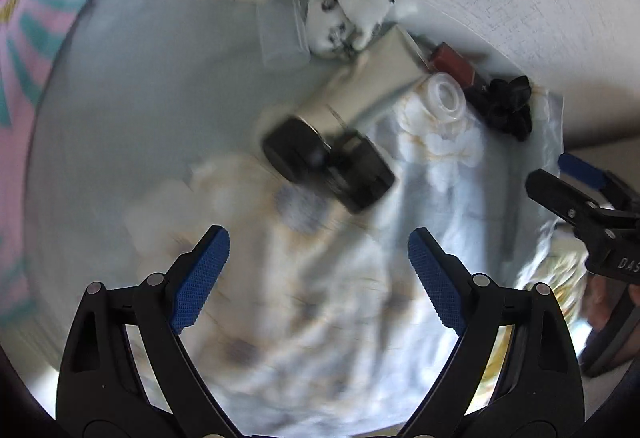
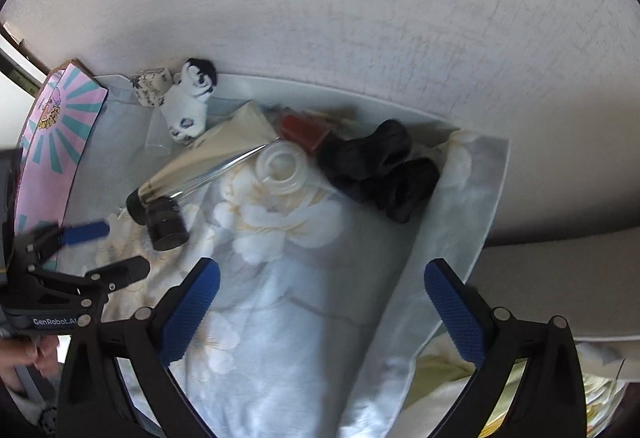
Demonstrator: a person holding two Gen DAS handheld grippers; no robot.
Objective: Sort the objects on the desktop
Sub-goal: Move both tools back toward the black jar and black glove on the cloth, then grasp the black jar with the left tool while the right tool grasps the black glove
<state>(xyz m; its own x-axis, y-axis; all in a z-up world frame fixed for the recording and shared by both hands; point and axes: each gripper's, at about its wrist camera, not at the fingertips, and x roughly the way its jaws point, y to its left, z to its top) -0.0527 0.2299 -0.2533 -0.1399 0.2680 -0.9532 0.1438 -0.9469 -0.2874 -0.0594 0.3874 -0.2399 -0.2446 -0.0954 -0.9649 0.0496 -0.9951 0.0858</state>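
Both my grippers point down at a floral cloth (image 2: 280, 278) spread over the pale surface by a white wall (image 2: 360, 18). My left gripper (image 1: 319, 266) has its blue pads spread wide with nothing between them, only the cloth below; the left view is blurred. My right gripper (image 2: 322, 302) is also spread and empty over the cloth.

The things to sort lie in a line along the wall. A cream tube with a black cap (image 2: 208, 158) lies slanted, and a small dark jar (image 2: 166, 224) touches its cap end. A clear round lid (image 2: 282, 168) sits on the cloth just beside the tube. A red-brown box (image 2: 300, 130) lies behind it, and a black scrunchie (image 2: 380, 168) rests near the cloth's edge. Further left are a white sock ball with dark print (image 2: 188, 110), a patterned box (image 2: 150, 86) and a clear cup (image 2: 158, 140) on its side.

A pink and teal card (image 2: 56, 134) stands at the left edge; its print is too small to read. I read "GenRobot.AI" on the left gripper's body in the right view, and "DAS" on the right gripper in the left view
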